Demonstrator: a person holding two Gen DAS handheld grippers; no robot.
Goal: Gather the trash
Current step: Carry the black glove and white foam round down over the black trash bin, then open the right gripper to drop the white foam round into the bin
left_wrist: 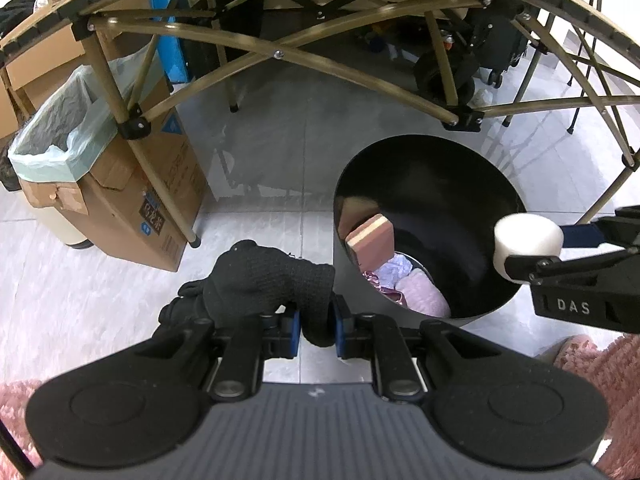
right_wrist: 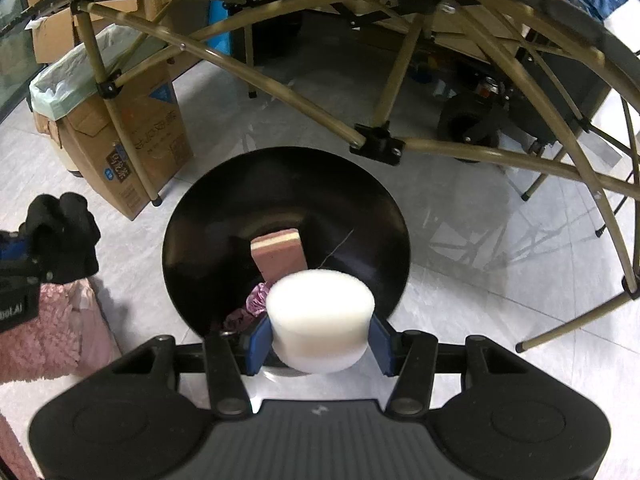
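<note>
A round black bin [left_wrist: 500, 172] [right_wrist: 208, 216] stands open on the tiled floor. Inside it lie a pink sponge block [left_wrist: 372, 242] [right_wrist: 278, 256] and crumpled pink and white scraps [left_wrist: 416, 294]. My left gripper [left_wrist: 317, 330] is shut on a black knitted glove [left_wrist: 260, 280], which hangs just left of the bin; the right wrist view shows that glove [right_wrist: 64, 236] at its left edge. My right gripper [right_wrist: 320, 338] is shut on a white foam cylinder [right_wrist: 322, 320] [left_wrist: 528, 240] over the bin's near rim.
A folding table's tan frame [left_wrist: 280, 54] [right_wrist: 376, 140] arches over the bin. A cardboard box [left_wrist: 132, 200] lined with a pale green bag [left_wrist: 60, 136] stands to the left. Pink fuzzy slippers [left_wrist: 600, 364] [right_wrist: 56, 332] show at the near edges.
</note>
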